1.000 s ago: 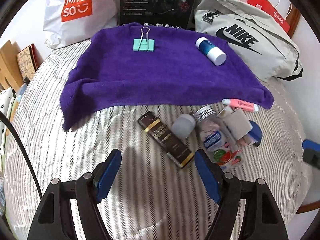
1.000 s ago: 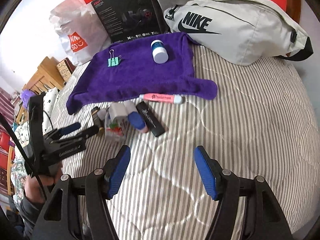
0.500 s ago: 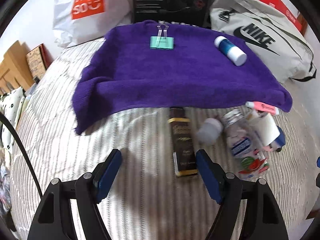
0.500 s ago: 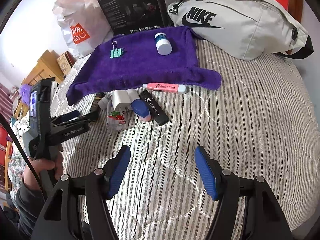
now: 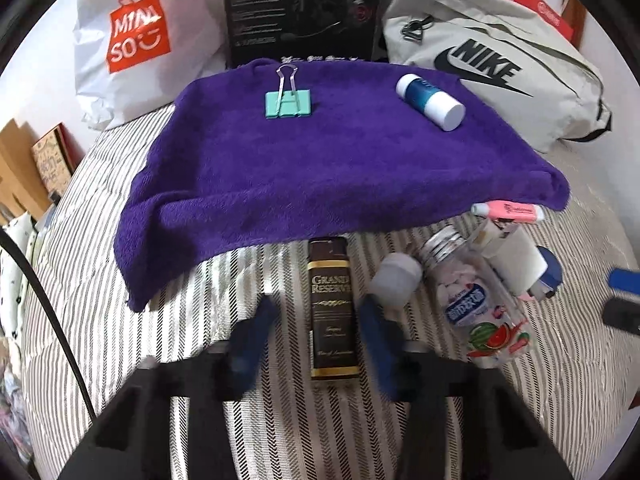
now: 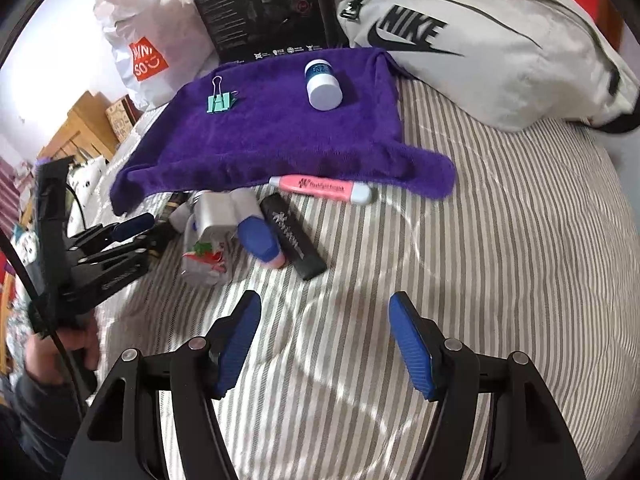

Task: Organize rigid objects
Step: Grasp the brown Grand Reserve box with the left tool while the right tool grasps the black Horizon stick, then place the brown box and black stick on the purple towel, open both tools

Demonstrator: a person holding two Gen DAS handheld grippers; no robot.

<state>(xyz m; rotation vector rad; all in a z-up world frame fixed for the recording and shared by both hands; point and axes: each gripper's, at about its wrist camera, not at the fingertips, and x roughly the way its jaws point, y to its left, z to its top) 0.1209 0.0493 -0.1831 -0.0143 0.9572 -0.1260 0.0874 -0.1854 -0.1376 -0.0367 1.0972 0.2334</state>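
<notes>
The left claw had swung round and closed in on the brown bar within the last second; its blurred pads now stood on either side of the bar, narrower than before but not yet touching it, so the grasp looked imminent rather than made. The bar, earlier slanted in that view, now ran straight between the jaws, which suggests the claw was lined up with it. The right claw hung wide and empty over the striped bed, close to where it had been; it seemed to be waiting its turn.

Just beyond, the unsorted cluster lay on the bed: a small grey bottle, a clear candy bottle, a white block, a blue-capped item and a black stick; a pink highlighter lay at the towel's edge.

Farther on, the purple towel carried a green clip and a blue-and-white bottle, well apart; two things placed, most still to go.
</notes>
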